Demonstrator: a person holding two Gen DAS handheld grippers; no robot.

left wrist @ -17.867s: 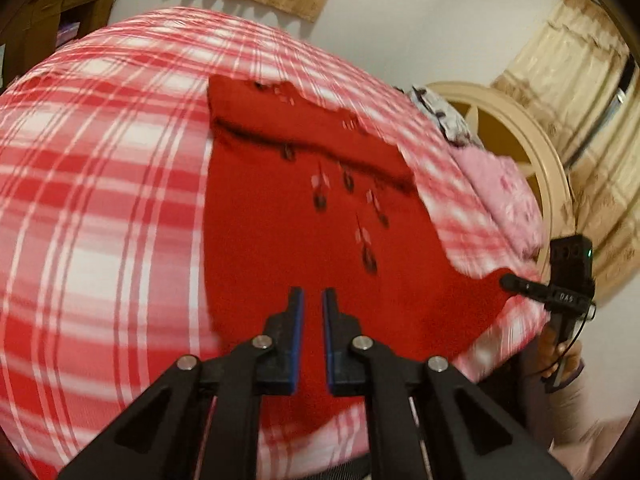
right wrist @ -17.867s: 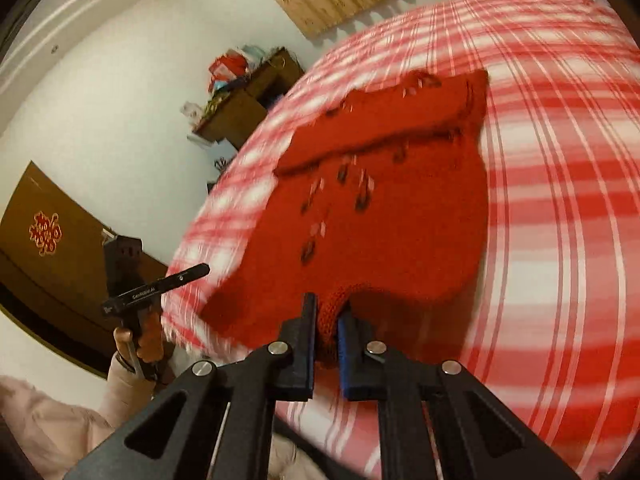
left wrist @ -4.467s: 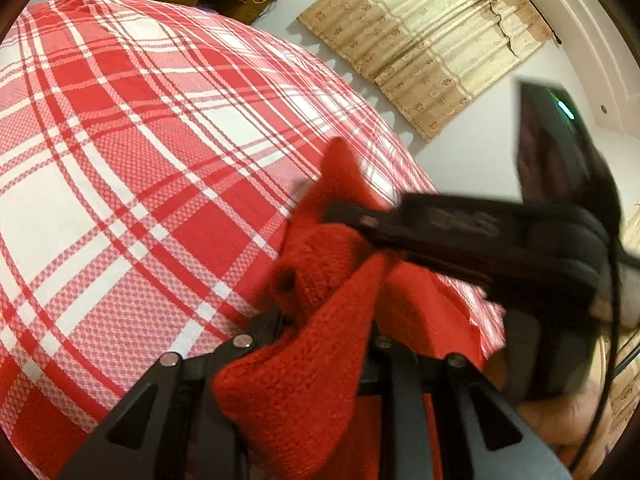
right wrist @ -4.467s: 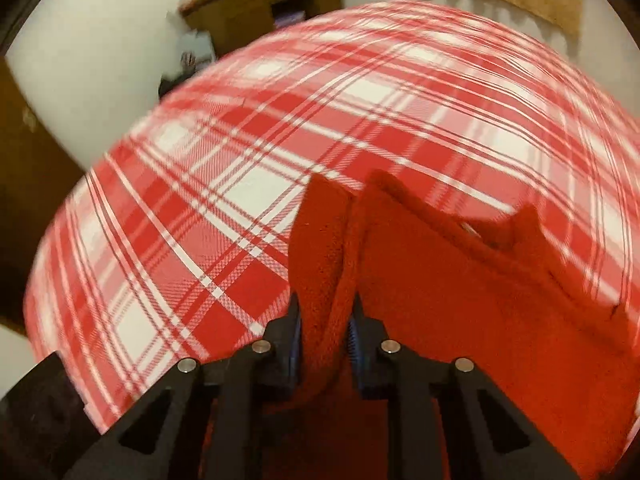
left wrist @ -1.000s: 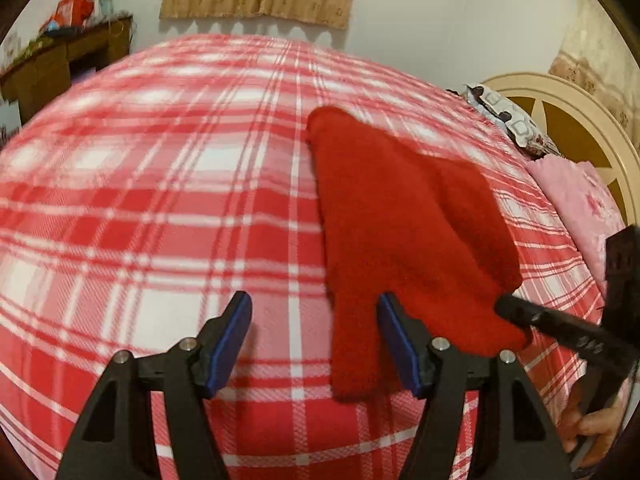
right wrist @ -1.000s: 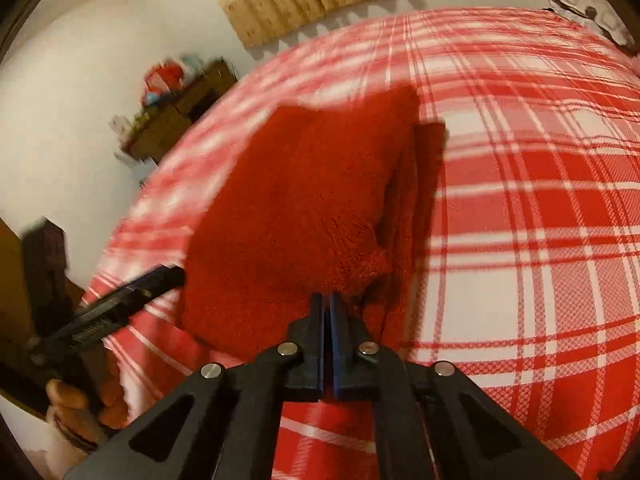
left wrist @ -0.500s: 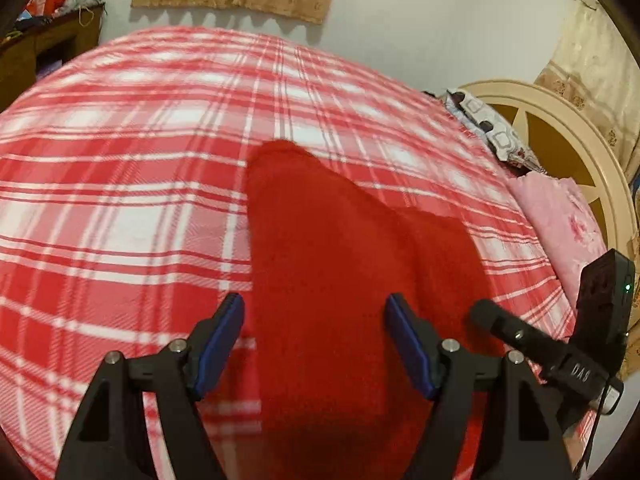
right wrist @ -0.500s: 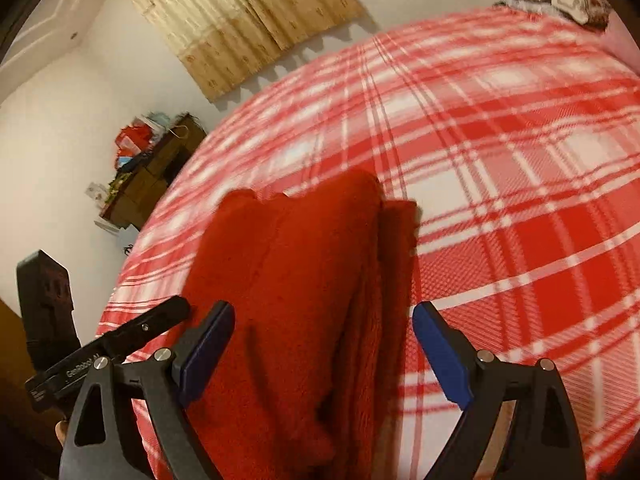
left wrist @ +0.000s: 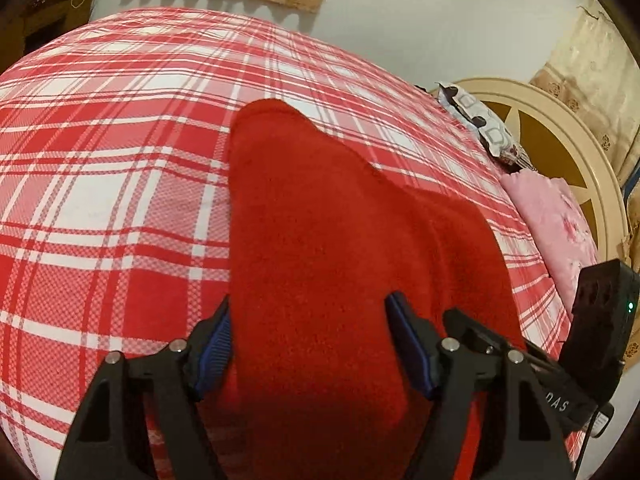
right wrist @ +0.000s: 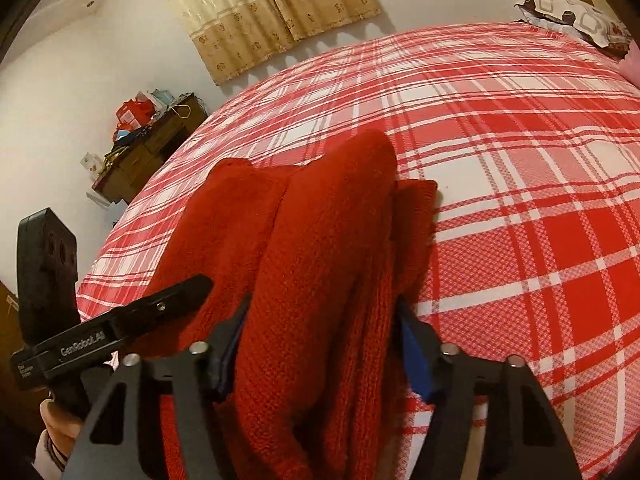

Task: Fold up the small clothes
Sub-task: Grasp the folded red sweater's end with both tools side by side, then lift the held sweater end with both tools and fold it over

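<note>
A red knitted garment (left wrist: 328, 232) lies folded into a long narrow bundle on the red and white plaid bedspread (left wrist: 112, 168). My left gripper (left wrist: 308, 332) is open, its blue-padded jaws straddling the near end of the bundle. In the right wrist view the same garment (right wrist: 316, 248) shows stacked folds, and my right gripper (right wrist: 320, 344) is open with its jaws on either side of the bundle's near end. Each gripper shows in the other's view: the right one (left wrist: 592, 360) at the lower right, the left one (right wrist: 100, 332) at the lower left.
A pink pillow (left wrist: 556, 220) and a patterned pillow (left wrist: 484, 128) lie by the cream headboard (left wrist: 560, 120) on the right. A dark wooden desk (right wrist: 148, 148) with clutter stands beyond the bed. Curtains (right wrist: 264, 8) hang on the far wall.
Both grippers have moved in over the folded garment's near end. The right gripper, shut one second ago, has opened wide. The left stays open.
</note>
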